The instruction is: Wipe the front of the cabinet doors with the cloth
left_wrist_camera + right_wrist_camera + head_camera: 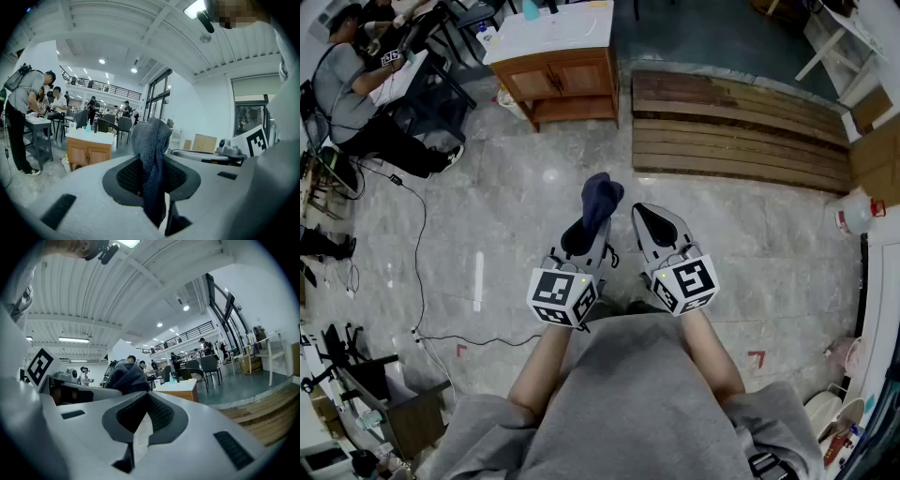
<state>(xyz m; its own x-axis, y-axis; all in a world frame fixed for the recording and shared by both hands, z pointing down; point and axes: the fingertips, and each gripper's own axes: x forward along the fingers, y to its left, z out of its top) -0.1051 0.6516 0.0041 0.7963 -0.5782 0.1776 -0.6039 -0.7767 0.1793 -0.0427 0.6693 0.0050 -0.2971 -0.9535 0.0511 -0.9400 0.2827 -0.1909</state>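
Observation:
A dark blue cloth (601, 201) sticks up out of my left gripper (587, 231), which is shut on its lower part. In the left gripper view the cloth (151, 154) hangs between the dark pads and hides the middle of the scene. The wooden cabinet (560, 79), with a white top and two doors, stands far ahead across the floor, well apart from both grippers; it also shows small in the left gripper view (88, 153) and behind the jaws in the right gripper view (182, 391). My right gripper (646, 218) is beside the left one, shut with nothing in it.
A low platform of wooden planks (739, 131) lies right of the cabinet. People sit at a table (358, 82) at the far left, with a cable (419, 272) trailing over the stone floor. Cardboard boxes (874, 157) and a white container (853, 212) line the right side.

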